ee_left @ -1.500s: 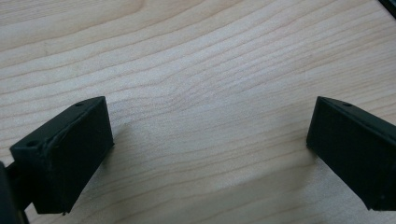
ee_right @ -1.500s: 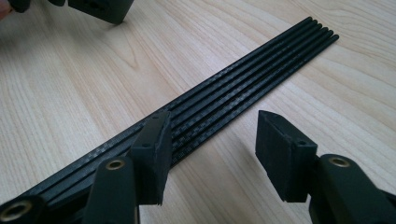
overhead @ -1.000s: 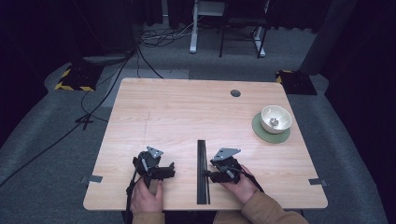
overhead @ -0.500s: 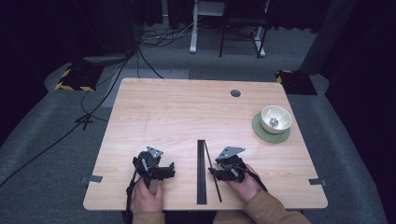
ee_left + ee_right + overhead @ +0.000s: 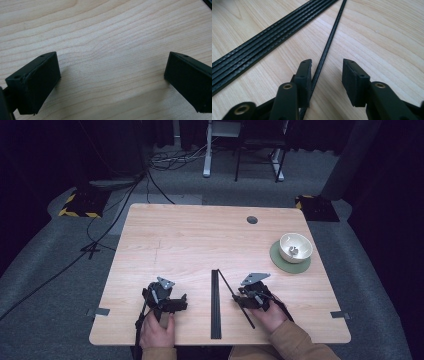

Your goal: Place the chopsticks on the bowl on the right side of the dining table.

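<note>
Right gripper straddles a thin woven-textured black rod, jaws partly apart and not clamping, rod against one jaw, while the high view adds the flat bundle of black strips just beside it and the left gripper gaping wide over bare wood-grain table.

Black strip with a fine woven texture, between the black pads of the right gripper. Beside the pads, a black bundle of strips with a checkered weave. Pale wood-grain table between the black left pads.
</note>
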`<state>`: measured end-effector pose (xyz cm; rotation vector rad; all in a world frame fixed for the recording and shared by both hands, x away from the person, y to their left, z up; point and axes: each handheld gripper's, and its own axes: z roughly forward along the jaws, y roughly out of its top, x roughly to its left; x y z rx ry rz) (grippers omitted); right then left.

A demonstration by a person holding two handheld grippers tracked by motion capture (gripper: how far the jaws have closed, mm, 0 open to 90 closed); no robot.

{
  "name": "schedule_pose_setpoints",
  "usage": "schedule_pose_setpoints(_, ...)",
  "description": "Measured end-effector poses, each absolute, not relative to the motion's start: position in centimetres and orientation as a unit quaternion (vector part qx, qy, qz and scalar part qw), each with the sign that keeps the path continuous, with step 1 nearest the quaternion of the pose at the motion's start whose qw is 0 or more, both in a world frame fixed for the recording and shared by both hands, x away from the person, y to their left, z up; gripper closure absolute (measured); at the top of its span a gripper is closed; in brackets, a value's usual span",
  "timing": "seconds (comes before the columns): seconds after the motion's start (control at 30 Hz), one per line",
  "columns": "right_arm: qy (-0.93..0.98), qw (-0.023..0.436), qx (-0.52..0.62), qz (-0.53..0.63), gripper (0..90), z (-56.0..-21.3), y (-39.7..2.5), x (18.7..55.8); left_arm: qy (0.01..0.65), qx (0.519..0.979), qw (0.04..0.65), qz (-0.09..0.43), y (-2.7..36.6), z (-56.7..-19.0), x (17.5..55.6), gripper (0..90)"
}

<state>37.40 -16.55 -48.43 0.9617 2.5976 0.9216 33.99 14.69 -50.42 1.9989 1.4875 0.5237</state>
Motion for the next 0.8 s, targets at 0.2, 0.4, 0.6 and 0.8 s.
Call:
schedule_pose_setpoints(0.2, 0.883, 0.119, 0.337, 0.305, 75.3, -48.3, -17.0, 37.6, 0.558, 0.751, 0.293, 0.197, 14.7, -50.4, 34.0, 0.7)
schedule_pose_setpoints(0.4, 0.880, 0.119, 0.348, 0.302, 84.5, -48.2, -17.3, 37.8, 0.558, 0.751, 0.293, 0.197, 14.7, -50.4, 34.0, 0.6)
schedule_pose_setpoints(0.6, 0.874, 0.128, 0.359, 0.303, 85.3, -48.3, -17.5, 37.9, 0.558, 0.751, 0.293, 0.197, 14.7, -50.4, 34.0, 0.6)
schedule_pose_setpoints(0.8, 0.874, 0.123, 0.361, 0.301, 85.7, -48.2, -17.7, 38.1, 0.558, 0.751, 0.293, 0.197, 14.7, -50.4, 34.0, 0.7)
